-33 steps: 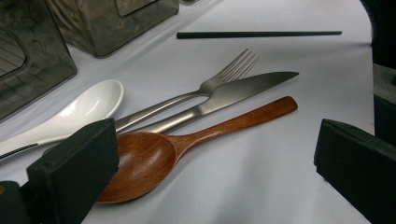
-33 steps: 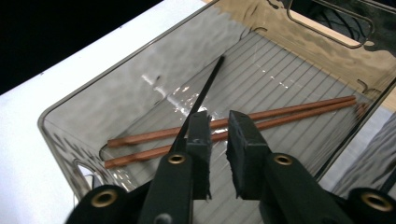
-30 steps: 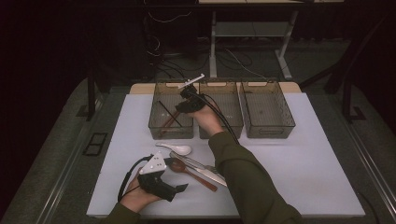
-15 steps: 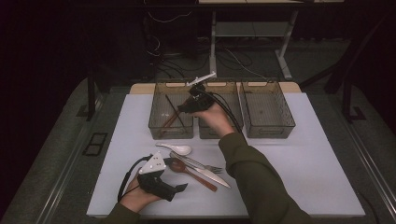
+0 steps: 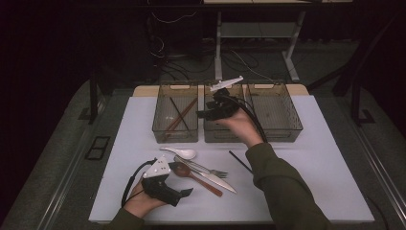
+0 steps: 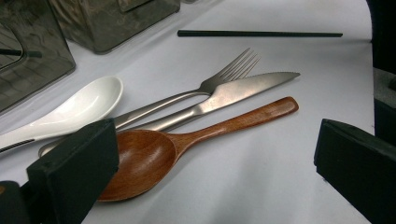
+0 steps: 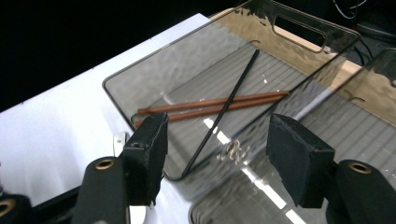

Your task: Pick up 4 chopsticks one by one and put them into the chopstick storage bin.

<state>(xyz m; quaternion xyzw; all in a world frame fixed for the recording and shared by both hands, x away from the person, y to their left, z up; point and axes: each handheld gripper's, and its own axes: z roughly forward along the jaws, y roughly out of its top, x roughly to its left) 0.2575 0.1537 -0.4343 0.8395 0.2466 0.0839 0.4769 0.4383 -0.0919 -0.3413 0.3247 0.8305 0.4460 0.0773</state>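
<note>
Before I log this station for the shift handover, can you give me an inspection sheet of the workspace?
Surface: white table top, no spills seen.
Job's things: left bin holds two brown chopsticks and one black chopstick lying across them; a second black chopstick lies on the table.
Clutter: white spoon, fork, knife and wooden spoon bunched together; middle bin and right bin look empty.
Grippers: left gripper open, beside the wooden spoon; right gripper has just been opening, nothing between its jaws, above the bins.
Cables: one trails from each gripper.
Surroundings: dark floor, desk legs and wires behind.
</note>
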